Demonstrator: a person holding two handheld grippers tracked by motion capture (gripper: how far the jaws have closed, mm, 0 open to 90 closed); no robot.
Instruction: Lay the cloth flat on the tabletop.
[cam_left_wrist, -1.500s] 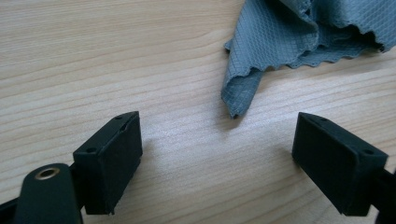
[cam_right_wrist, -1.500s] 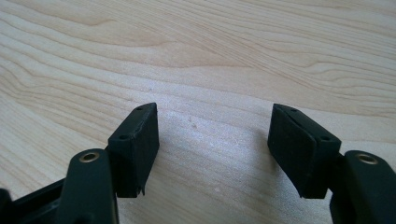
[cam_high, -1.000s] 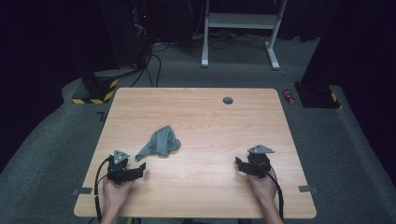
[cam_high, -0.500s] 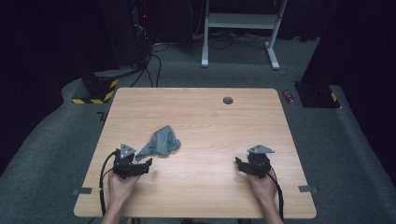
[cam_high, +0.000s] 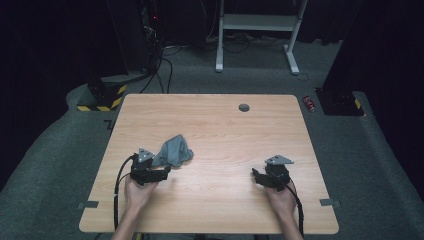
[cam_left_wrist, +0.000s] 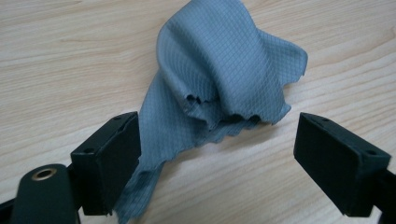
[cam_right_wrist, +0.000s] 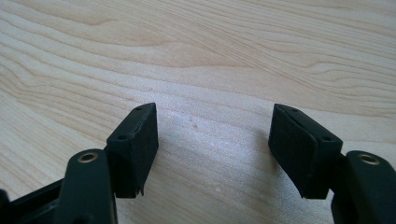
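Nearest the person, the left hand-held gripper (cam_high: 162, 172) rests low on the pale wood-grain bench (cam_high: 225, 125) with its jaws spread wide and nothing clamped between them. In the left gripper view the crumpled grey-blue grid-weave cloth (cam_left_wrist: 219, 88) lies bunched on the bench ahead of those jaws, its thin trailing corner running down just beside the left jaw; whether it touches that jaw is hard to tell from this angle. From the high view the cloth (cam_high: 172, 151) sits left of the bench's middle. The right hand-held gripper (cam_high: 257, 177), well apart on the bench's right side, has its jaws wide over bare wood, holding nothing. Farther off, a small dark round grommet (cam_high: 244, 107) sits near the far edge.
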